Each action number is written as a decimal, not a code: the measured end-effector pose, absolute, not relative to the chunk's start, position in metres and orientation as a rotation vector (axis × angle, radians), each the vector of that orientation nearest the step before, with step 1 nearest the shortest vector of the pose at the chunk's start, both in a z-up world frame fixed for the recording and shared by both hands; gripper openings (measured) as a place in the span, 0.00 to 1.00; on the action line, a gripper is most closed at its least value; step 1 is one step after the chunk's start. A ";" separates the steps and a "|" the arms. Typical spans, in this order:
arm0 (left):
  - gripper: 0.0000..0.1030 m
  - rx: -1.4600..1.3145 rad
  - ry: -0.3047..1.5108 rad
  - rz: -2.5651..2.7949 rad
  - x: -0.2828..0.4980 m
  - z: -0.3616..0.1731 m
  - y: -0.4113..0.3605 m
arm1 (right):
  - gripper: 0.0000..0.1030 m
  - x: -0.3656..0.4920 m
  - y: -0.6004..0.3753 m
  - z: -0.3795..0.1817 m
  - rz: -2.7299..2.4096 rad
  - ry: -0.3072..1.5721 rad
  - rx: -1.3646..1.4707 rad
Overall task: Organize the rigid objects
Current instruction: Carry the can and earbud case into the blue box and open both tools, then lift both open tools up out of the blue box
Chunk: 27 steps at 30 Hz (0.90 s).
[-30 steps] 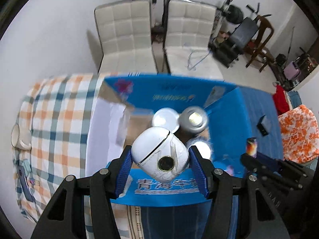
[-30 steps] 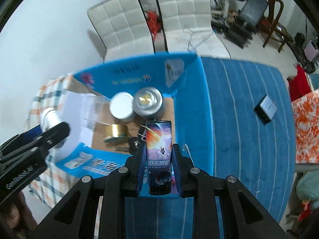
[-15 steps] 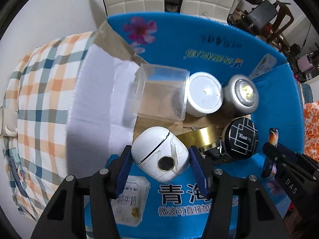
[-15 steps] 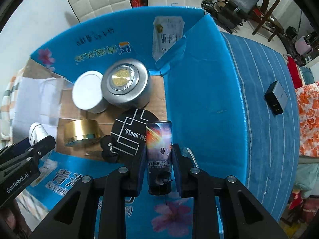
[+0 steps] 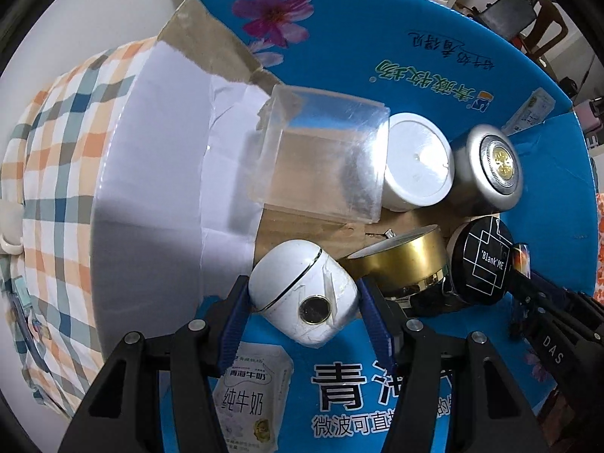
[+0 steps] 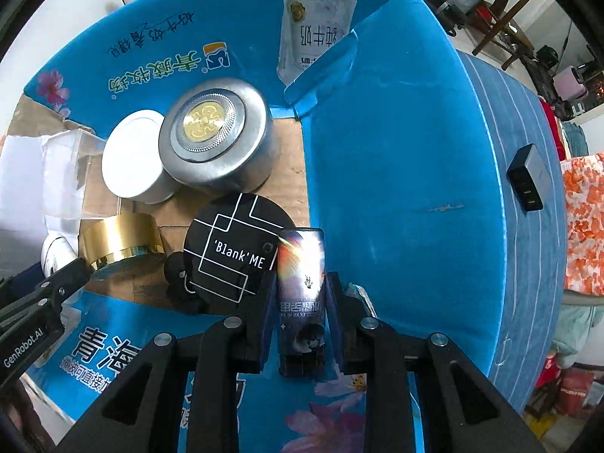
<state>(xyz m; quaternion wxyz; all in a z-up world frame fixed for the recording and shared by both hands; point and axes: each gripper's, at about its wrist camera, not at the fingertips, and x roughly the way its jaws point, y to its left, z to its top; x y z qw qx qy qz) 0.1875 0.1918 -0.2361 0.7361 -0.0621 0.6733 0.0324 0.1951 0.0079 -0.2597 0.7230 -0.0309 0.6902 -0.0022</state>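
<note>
Both loads lower into the blue box: left hand-held gripper clamping a white egg-shaped case (cracked), right hand-held gripper clamping a galaxy-print tube.

Blk grippers, blue pads, silver screws

We see a bed under two cloths: a plaid sheet in orange, teal and white on the left, a blue striped cover on the right. An open blue cardboard box sits across both (flaps folded outward). A small dark grey charger lies on the blue cover, well apart from the box.
</note>
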 end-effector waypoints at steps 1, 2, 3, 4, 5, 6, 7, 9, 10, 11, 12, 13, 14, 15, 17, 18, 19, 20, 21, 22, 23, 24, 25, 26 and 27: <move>0.53 -0.141 1.481 0.073 0.187 -0.236 0.192 | 0.27 0.197 0.008 -0.259 -0.007 1.527 -0.064; 0.53 -0.145 1.482 0.074 0.186 -0.237 0.194 | 0.27 0.198 0.008 -0.260 -0.008 1.533 -0.064; 0.53 -0.142 1.491 0.078 0.185 -0.238 0.194 | 0.30 0.201 0.007 -0.260 -0.012 1.540 -0.063; 0.53 -0.139 1.498 0.082 0.185 -0.239 0.194 | 0.31 0.201 0.007 -0.260 -0.013 1.543 -0.063; 0.53 -0.137 1.503 0.086 0.185 -0.240 0.194 | 0.37 0.202 0.007 -0.260 -0.013 1.545 -0.068; 0.54 -0.137 1.512 0.090 0.184 -0.241 0.194 | 0.40 0.202 0.007 -0.261 -0.004 1.549 -0.065; 0.59 -0.137 1.514 0.091 0.182 -0.242 0.194 | 0.43 0.201 0.007 -0.261 0.002 1.553 -0.060; 0.71 -0.129 1.504 0.102 0.181 -0.241 0.196 | 0.55 0.198 0.011 -0.258 0.016 1.552 -0.060; 0.76 -0.132 1.492 0.099 0.180 -0.238 0.196 | 0.59 0.197 0.013 -0.256 0.023 1.547 -0.063; 0.84 -0.132 1.488 0.093 0.179 -0.235 0.195 | 0.67 0.196 0.016 -0.254 0.033 1.540 -0.067; 0.90 -0.125 1.487 0.096 0.177 -0.234 0.194 | 0.77 0.195 0.018 -0.251 0.036 1.533 -0.073; 1.00 -0.111 1.486 0.101 0.178 -0.231 0.194 | 0.82 0.194 0.019 -0.247 0.036 1.524 -0.079; 1.00 -0.102 1.479 0.099 0.176 -0.228 0.193 | 0.84 0.193 0.019 -0.243 0.042 1.513 -0.078; 1.00 -0.099 1.476 0.100 0.174 -0.225 0.193 | 0.85 0.192 0.020 -0.239 0.041 1.508 -0.081; 1.00 -0.096 1.469 0.102 0.171 -0.218 0.192 | 0.85 0.190 0.017 -0.228 0.049 1.494 -0.071; 1.00 -0.096 1.457 0.100 0.168 -0.211 0.192 | 0.85 0.189 0.016 -0.224 0.052 1.490 -0.069; 1.00 -0.096 1.448 0.100 0.166 -0.207 0.191 | 0.85 0.186 0.014 -0.219 0.055 1.483 -0.067; 1.00 -0.096 1.439 0.101 0.167 -0.201 0.190 | 0.85 0.183 0.012 -0.212 0.059 1.476 -0.066; 1.00 -0.098 1.422 0.099 0.162 -0.192 0.189 | 0.85 0.179 0.009 -0.205 0.064 1.468 -0.064; 1.00 -0.100 1.410 0.096 0.160 -0.185 0.188 | 0.85 0.175 0.006 -0.199 0.067 1.458 -0.064; 1.00 -0.102 1.399 0.094 0.159 -0.179 0.186 | 0.85 0.171 0.003 -0.190 0.068 1.448 -0.066; 1.00 -0.104 1.381 0.092 0.155 -0.168 0.184 | 0.85 0.170 0.002 -0.183 0.070 1.437 -0.069; 1.00 -0.104 1.369 0.092 0.151 -0.160 0.182 | 0.85 0.166 0.001 -0.175 0.073 1.424 -0.071; 1.00 -0.104 1.358 0.092 0.150 -0.153 0.180 | 0.85 0.162 -0.002 -0.165 0.074 1.409 -0.072; 1.00 -0.103 1.340 0.091 0.147 -0.142 0.176 | 0.85 0.160 -0.006 -0.157 0.074 1.397 -0.070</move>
